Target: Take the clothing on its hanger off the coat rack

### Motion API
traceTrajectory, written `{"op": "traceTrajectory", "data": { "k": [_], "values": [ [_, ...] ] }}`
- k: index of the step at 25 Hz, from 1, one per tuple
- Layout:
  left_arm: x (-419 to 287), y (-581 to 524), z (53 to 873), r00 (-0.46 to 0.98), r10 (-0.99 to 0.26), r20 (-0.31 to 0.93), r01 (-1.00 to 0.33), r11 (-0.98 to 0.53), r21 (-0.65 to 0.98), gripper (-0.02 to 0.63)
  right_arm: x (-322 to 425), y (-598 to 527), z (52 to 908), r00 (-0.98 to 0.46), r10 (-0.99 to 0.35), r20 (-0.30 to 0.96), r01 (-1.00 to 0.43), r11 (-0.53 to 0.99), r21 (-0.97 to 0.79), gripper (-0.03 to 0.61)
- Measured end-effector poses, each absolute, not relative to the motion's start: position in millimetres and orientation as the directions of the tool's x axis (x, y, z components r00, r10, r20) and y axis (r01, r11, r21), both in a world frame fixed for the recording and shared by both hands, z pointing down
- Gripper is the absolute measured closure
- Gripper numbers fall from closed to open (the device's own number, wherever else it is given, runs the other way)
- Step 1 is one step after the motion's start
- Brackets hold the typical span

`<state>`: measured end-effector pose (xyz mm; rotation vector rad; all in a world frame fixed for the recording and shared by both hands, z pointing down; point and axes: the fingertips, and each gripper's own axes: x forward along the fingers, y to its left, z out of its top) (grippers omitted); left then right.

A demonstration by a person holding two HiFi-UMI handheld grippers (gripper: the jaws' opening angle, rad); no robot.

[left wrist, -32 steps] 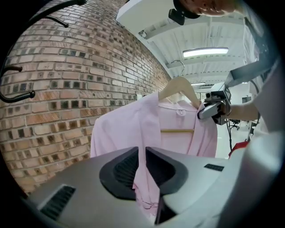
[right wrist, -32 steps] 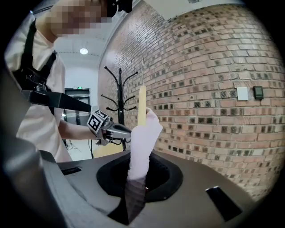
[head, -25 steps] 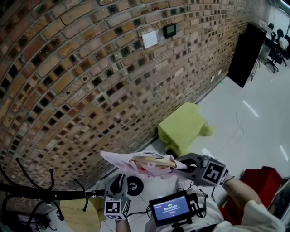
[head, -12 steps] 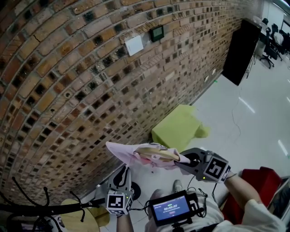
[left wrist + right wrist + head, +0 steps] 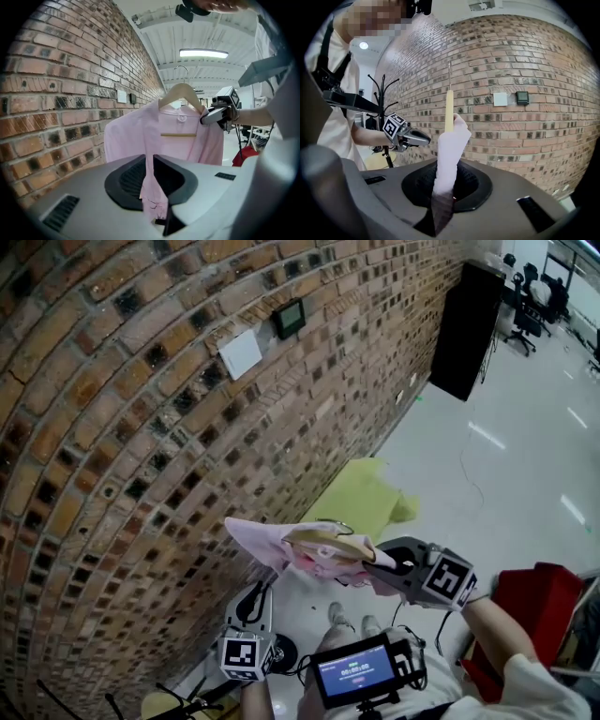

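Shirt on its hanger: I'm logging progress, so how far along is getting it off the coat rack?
Done: the shirt and its hanger are clear of the coat rack, which stands apart behind. In hand: the right gripper clamps the shirt at one hanger end, the left gripper a hanging fold. Left: probably only carrying it away.

No text is readable; lettering on the small screen (image 5: 354,673) blurs.
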<state>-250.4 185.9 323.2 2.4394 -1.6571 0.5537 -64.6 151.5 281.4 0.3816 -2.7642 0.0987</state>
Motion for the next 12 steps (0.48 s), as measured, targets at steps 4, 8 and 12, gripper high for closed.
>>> {"op": "traceTrajectory", "data": {
  "k": [4,8,12],
  "values": [
    [-255,140,319,0.377,-0.851,0.366,-0.894,-0.437,-0.096,0.572,-63,116,276,-0.887,-0.316,0.336,-0.335,0.942,0.002,0.548],
    [-257,105,326,0.419,-0.831,0.367,-0.869,-0.484,-0.102,0.571,-66,90,281,-0.874,-0.362,0.324,-0.382,0.924,0.003,0.548],
    [-254,72,331,0.457,-0.811,0.366,-0.846,-0.523,-0.102,0.572,-67,62,289,-0.860,-0.398,0.320,-0.418,0.909,0.008,0.548]
  ]
}}
